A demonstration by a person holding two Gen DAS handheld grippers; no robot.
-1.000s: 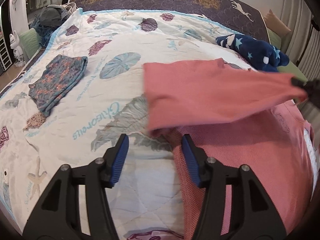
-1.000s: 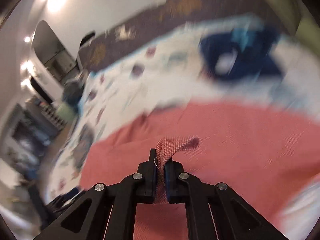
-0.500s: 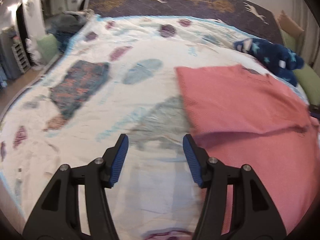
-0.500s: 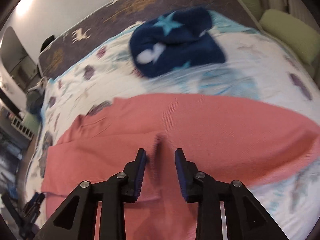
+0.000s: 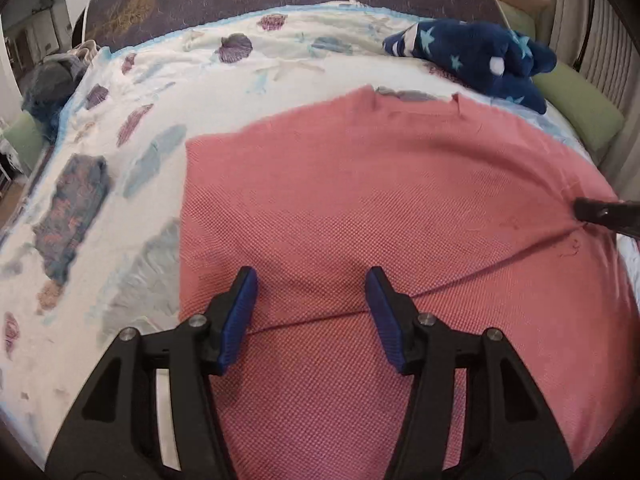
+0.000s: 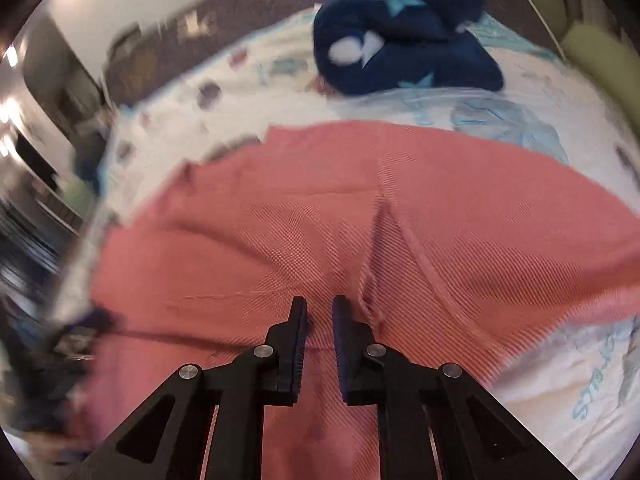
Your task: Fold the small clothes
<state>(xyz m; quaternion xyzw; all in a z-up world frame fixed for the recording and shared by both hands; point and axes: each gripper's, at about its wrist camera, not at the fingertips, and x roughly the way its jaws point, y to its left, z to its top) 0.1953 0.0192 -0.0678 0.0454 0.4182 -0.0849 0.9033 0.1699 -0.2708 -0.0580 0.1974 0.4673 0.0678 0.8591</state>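
Released pink shirt now flat, left gripper wide, right gripper seemingly narrow, empty, navy star blanket beyond

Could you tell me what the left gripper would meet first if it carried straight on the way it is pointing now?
Most likely the pink shirt: the open left gripper points across it, low over the fabric. Depth is unclear, so it may skim above toward the bedspread beyond.
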